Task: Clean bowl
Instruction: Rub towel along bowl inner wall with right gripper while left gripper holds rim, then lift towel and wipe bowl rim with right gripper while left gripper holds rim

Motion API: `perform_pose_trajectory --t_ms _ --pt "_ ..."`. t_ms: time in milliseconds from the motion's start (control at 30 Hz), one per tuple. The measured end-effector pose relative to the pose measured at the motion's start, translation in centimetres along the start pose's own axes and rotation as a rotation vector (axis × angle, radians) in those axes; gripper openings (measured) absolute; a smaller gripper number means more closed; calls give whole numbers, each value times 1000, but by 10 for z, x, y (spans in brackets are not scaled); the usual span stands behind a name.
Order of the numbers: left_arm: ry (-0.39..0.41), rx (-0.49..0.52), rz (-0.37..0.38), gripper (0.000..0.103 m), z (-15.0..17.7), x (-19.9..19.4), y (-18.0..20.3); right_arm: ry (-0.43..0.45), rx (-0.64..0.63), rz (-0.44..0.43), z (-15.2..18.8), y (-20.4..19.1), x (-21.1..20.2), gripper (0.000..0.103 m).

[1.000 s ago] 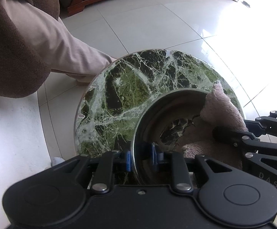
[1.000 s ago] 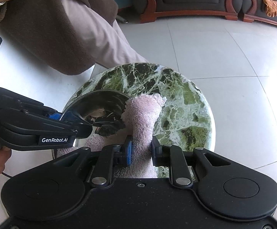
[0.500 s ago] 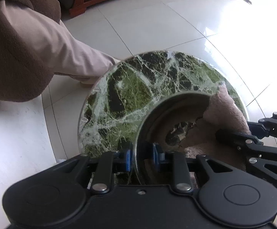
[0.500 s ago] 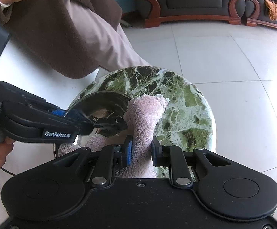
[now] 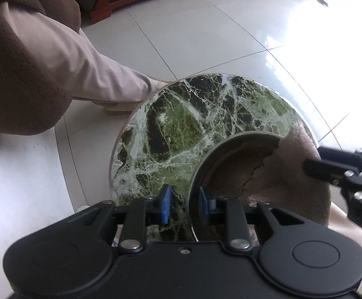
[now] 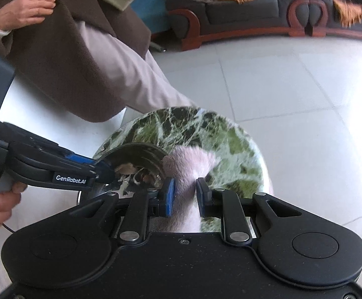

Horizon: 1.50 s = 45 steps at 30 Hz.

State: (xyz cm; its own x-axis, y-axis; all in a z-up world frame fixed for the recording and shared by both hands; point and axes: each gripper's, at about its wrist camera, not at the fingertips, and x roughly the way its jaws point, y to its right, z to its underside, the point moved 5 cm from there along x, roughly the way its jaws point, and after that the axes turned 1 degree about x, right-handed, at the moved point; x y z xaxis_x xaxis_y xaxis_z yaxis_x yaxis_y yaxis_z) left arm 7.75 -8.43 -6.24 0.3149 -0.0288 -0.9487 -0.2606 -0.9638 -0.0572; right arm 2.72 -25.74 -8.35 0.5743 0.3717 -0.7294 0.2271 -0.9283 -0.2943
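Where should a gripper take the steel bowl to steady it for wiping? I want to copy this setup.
Take the bowl by its thin rim, on the side away from the pink cloth, one finger inside and one outside. The left gripper does just that: the upright wall fits narrow jaws, and the cloth keeps its room.

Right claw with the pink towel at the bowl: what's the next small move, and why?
Probably sweep the towel further round the inside wall of the bowl. The right claw is shut on the towel, which is pressed over the rim, and the left claw pinches the near rim, steadying it on the marble table.
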Motion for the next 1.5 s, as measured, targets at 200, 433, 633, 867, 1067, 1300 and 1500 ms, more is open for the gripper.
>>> perform_pose_trajectory --t_ms 200,433,633,867,1067,1300,1500 --pt "12 12 13 25 9 -3 3 10 -34 18 0 -4 -7 15" --pt "26 11 79 25 19 -3 -1 16 -24 4 -5 -12 -17 13" --pt "18 2 143 27 22 0 -10 -43 -172 -14 -5 -49 -27 39" --pt "11 3 213 31 20 4 -17 -252 -342 53 -4 -72 10 47" --pt "2 -6 228 32 18 10 -18 -377 -375 54 1 -77 39 51" --pt "3 -17 222 35 18 16 -19 -405 -481 60 15 -84 53 33" --pt "4 -11 209 34 18 15 -18 -311 -377 49 5 -69 39 9"
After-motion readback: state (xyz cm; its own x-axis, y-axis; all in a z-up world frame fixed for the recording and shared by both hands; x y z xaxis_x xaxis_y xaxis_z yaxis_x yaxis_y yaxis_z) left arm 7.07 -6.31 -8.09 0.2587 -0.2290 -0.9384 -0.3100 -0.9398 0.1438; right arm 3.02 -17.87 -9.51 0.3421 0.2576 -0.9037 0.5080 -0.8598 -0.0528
